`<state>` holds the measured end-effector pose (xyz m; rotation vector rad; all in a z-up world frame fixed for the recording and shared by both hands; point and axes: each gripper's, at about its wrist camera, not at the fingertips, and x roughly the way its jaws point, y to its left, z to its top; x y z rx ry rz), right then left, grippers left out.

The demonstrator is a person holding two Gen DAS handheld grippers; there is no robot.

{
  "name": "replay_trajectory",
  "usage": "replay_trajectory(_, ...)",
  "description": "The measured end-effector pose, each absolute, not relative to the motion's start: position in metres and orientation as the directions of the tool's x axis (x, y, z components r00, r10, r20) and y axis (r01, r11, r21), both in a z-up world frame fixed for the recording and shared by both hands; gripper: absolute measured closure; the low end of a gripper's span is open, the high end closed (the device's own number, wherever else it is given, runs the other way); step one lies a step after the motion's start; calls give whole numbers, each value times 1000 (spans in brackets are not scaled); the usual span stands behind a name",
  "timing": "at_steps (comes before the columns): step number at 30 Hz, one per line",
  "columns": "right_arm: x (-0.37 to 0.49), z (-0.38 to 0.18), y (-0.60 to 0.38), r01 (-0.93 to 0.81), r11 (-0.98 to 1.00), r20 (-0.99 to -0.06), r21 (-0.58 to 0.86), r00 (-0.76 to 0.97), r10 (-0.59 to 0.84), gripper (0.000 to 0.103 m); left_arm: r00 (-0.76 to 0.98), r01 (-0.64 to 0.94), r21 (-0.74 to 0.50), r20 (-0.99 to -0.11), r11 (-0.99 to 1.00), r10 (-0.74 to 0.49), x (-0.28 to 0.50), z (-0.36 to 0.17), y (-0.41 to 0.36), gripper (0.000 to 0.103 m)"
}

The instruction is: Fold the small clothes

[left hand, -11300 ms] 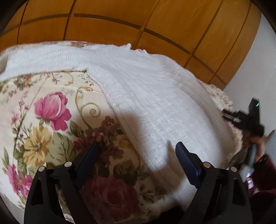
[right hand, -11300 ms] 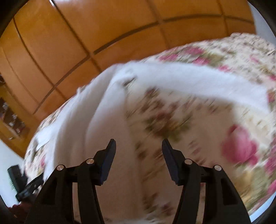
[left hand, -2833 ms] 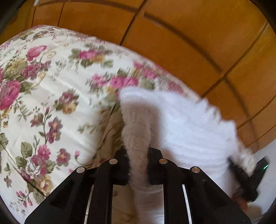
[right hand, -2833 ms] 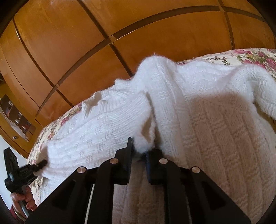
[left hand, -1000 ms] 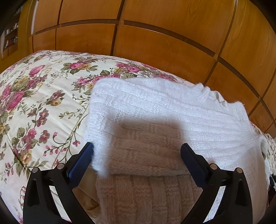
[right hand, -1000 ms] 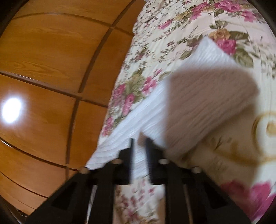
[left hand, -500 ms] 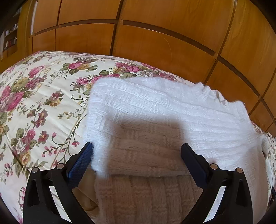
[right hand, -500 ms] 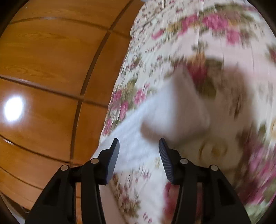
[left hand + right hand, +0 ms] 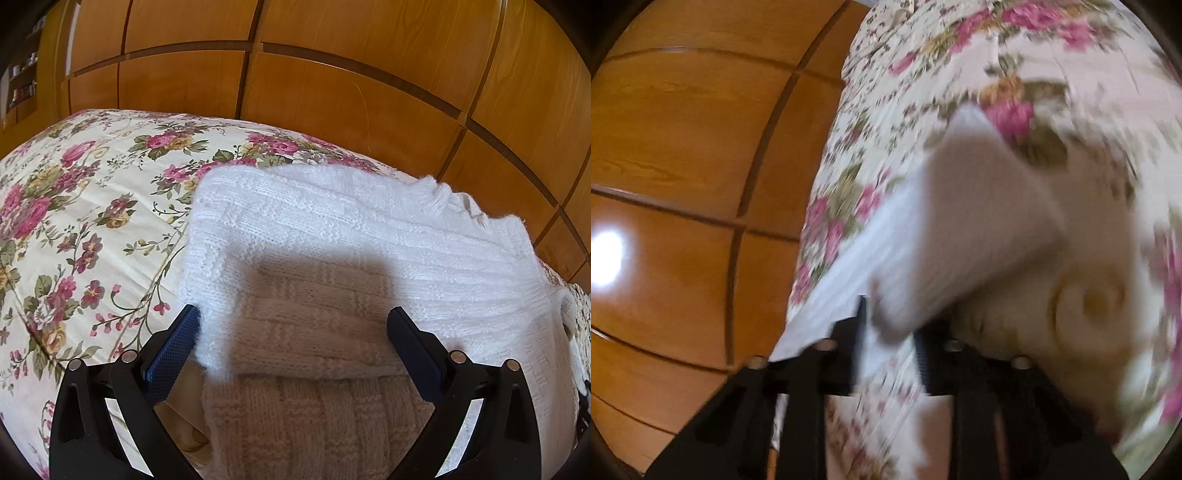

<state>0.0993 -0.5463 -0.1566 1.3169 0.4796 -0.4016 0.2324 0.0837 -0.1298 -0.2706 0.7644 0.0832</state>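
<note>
Your left wrist view is the sharp one. In it the white knitted sweater (image 9: 332,258) fills the centre and right of the frame, lying on the floral bedspread (image 9: 74,229), with a folded layer doubled over the part nearest the camera, its fold edge running across the lower middle. The ragged neckline sits at the upper right. Your left gripper (image 9: 291,325) has its jaws spread wide at the bottom of the frame, one blue-padded finger at the sweater's left edge and the other over the knit at lower right. Neither pad presses on the fabric. Wooden wardrobe panels (image 9: 332,74) fill the top of the frame, and a strip of shelving shows at the far upper left.

Your right wrist view is blurred by motion and shows what the left cannot: the sweater's other end (image 9: 960,229), a white band running from lower left up to a corner in the upper middle of the frame, with the bedspread (image 9: 1052,55) above and to the right. Your right gripper (image 9: 890,332) has just been closing, and a fold of the white knit sits between its fingers at the bottom centre. The blur hides whether the pads have bitten onto it. A bright reflection glares on the wooden panels (image 9: 683,147) at the left edge.
</note>
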Motion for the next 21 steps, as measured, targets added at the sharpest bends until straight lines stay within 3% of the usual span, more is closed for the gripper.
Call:
replay_trajectory(11,106,-115,-628,675,353,-636,648,734,-237,97,723,-168,-219,-691,961,-31,233,-131,84,4)
replay_trajectory(21,151,-95,-583,679,444,-666,584,714,-217,96,726,-165,-227,-686,960,-37,233,-132,84,4)
